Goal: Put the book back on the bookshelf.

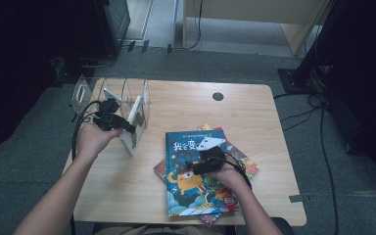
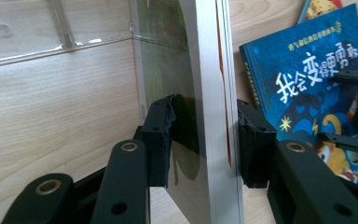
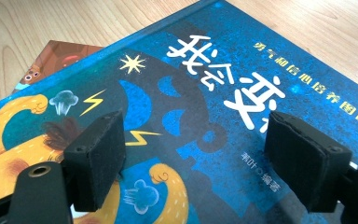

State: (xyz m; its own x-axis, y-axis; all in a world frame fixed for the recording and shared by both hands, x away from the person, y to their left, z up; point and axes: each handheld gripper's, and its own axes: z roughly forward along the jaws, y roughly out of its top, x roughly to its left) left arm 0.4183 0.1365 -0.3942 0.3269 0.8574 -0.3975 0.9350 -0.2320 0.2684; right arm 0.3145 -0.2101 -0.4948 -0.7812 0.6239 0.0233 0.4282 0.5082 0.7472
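A thin picture book point(image 1: 136, 122) stands upright at the right end of a clear acrylic book rack point(image 1: 112, 93). My left gripper point(image 1: 127, 128) is shut on it from the near side. In the left gripper view both pads of the left gripper point(image 2: 205, 135) press the covers of the upright book point(image 2: 209, 84). A blue picture book point(image 1: 188, 193) with white Chinese characters tops a stack at the table's front right. My right gripper point(image 1: 196, 164) stands open just over its cover. In the right gripper view the right gripper point(image 3: 193, 158) has nothing between its pads above the blue book point(image 3: 191, 93).
Other picture books point(image 1: 242, 164) stick out from under the blue one, one with an orange-brown cover point(image 3: 56, 58). The rack's clear dividers point(image 2: 65, 28) rise behind the held book. The wooden table point(image 1: 245, 112) has a dark cable hole point(image 1: 218, 96) near its far edge.
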